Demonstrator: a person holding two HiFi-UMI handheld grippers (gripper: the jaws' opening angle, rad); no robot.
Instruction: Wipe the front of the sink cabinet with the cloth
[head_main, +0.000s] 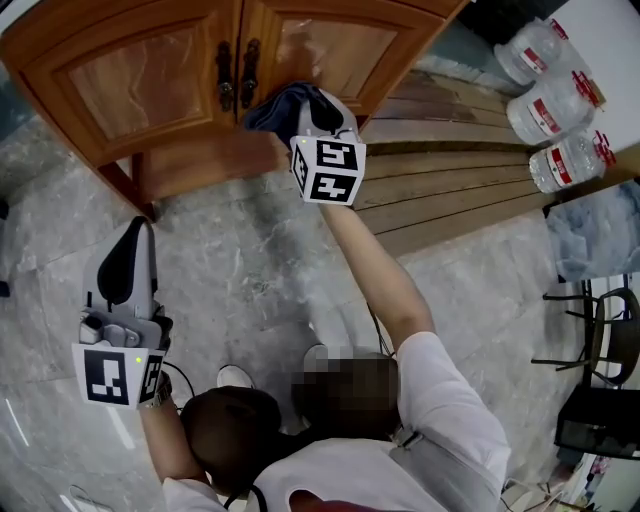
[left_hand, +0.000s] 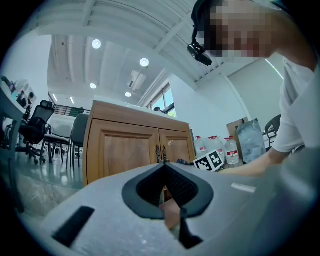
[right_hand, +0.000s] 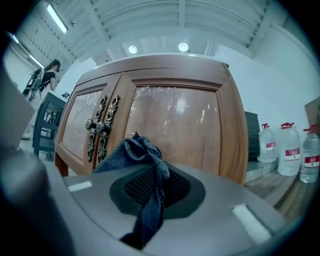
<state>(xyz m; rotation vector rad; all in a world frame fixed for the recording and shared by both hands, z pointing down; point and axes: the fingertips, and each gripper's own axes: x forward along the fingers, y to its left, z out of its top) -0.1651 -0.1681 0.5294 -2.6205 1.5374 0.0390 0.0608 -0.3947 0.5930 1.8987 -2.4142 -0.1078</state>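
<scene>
Wiping step: looks under way on the right door; no way to tell how much of the front is covered.
Cloth (right_hand: 134, 151): dark blue, bunched at the right gripper's tip, at or just off the right door (right_hand: 176, 131), near its inner edge and just beside the handles (right_hand: 100, 125), towards the door's lower part.
Right gripper (right_hand: 152, 186): jaws closed on the cloth, a tail of it hanging back between them; aimed straight at the sink cabinet (head_main: 150, 92).
Left gripper (head_main: 134, 240): jaws together, nothing between them; hangs low over the floor (head_main: 250, 285), well apart from the cabinet's left corner. Idle.
Contact: head view suggests the cloth touches wood, but I can't confirm it.
Next move, my read: press the bunch flat on the panel and sweep across to the outer edge, then repeat on the left door (head_main: 128, 88).
Watch: cloth snagging on the handles; grip is only on a narrow fold.
</scene>
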